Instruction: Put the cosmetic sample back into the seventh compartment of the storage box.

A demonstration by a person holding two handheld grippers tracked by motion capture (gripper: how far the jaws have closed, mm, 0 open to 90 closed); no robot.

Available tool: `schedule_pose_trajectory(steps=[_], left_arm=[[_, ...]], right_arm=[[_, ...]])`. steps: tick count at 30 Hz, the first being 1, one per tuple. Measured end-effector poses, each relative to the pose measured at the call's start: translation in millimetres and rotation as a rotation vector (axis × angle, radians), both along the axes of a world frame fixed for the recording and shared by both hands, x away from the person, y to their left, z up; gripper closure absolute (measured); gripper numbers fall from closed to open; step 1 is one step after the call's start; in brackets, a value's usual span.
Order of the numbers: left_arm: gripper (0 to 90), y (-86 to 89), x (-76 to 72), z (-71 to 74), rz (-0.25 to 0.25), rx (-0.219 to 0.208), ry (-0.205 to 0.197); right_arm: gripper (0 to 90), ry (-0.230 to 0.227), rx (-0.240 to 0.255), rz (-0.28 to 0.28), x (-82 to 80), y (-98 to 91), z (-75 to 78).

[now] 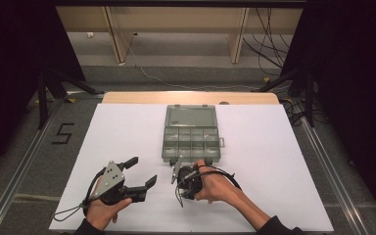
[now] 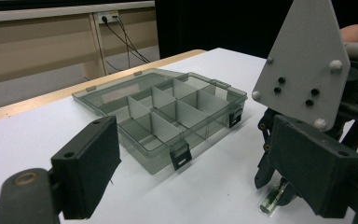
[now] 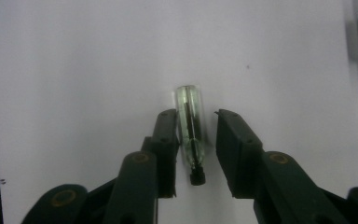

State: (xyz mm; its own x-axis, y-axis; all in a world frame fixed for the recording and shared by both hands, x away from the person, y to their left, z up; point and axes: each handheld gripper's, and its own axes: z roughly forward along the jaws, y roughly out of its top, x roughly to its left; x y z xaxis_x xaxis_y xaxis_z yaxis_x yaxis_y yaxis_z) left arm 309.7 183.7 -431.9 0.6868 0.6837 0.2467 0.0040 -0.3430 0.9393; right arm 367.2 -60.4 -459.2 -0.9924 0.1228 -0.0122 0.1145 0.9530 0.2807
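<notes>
White-topped bench [image 1: 274,161], wooden strip showing along its far edge. Grey see-through compartment box [image 1: 191,138] sits near the middle of the bench toward the far edge, lid swung open flat behind it, dividers splitting the tray into small cells that look empty, two black latches on its near wall. In the left gripper view the same box [image 2: 168,112] lies ahead and between the jaws but well beyond them. Left tool [image 1: 142,172] is near the near-left part of the bench, held in the person's left hand [image 1: 103,208], jaws spread wide with nothing between them, grey three-cornered plate on top, cable looping off toward the near edge. Right tool [image 1: 175,172] is just in front of the box's near wall, held in the right hand [image 1: 215,186], pointing down at the bench. Right gripper view: the right tool [image 3: 196,140] has its jaws narrowed around a small clear tube-like piece [image 3: 191,128] with a dark inner part and a black cap at the near end; it lies flat on the white surface, lengthwise between the jaws. Left jaw pad looks touching or almost touching it, right pad has a visible gap, so not clamped. The left gripper view shows the same piece [image 2: 271,201] on the bench under the right tool's [image 2: 272,186] tips, with that tool's grey plate large at the right. Floor past the bench has a black "5" mark [image 1: 62,133] at left and loose cables.
</notes>
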Motion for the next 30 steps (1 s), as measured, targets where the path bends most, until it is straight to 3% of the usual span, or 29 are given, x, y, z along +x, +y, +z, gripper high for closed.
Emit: schedule_pose_trajectory(steps=[2,4,7,13,16,17,30], left_arm=[[15.7,0.0,-0.1,0.0,0.001,0.000,-0.001],[15.7,-0.2,-0.2,-0.1,-0.002,-0.002,0.002],[15.7,-0.3,-0.3,0.0,0.001,-0.002,-0.001],[15.7,-1.0,-0.5,-0.1,0.000,-0.012,0.000],[15.7,-1.0,-0.5,-0.1,-0.002,-0.013,0.002],[15.7,-0.9,-0.5,0.0,0.000,-0.012,0.000],[15.7,-1.2,-0.2,0.0,-0.009,-0.013,-0.004]], right_arm=[[72.6,0.015,-0.008,-0.020,-1.0,0.5,-1.2],[76.3,-0.008,-0.021,0.031,2.5,0.2,-0.2],[80.4,0.014,-0.007,-0.004,0.4,1.6,-0.9],[80.8,-0.016,-0.018,0.017,2.2,0.3,1.0],[80.8,0.008,0.010,-0.023,-0.1,-0.2,3.7],[80.8,-0.024,0.025,-0.024,1.3,-1.9,8.2],[80.8,-0.074,0.115,-0.075,9.3,-15.9,27.0]])
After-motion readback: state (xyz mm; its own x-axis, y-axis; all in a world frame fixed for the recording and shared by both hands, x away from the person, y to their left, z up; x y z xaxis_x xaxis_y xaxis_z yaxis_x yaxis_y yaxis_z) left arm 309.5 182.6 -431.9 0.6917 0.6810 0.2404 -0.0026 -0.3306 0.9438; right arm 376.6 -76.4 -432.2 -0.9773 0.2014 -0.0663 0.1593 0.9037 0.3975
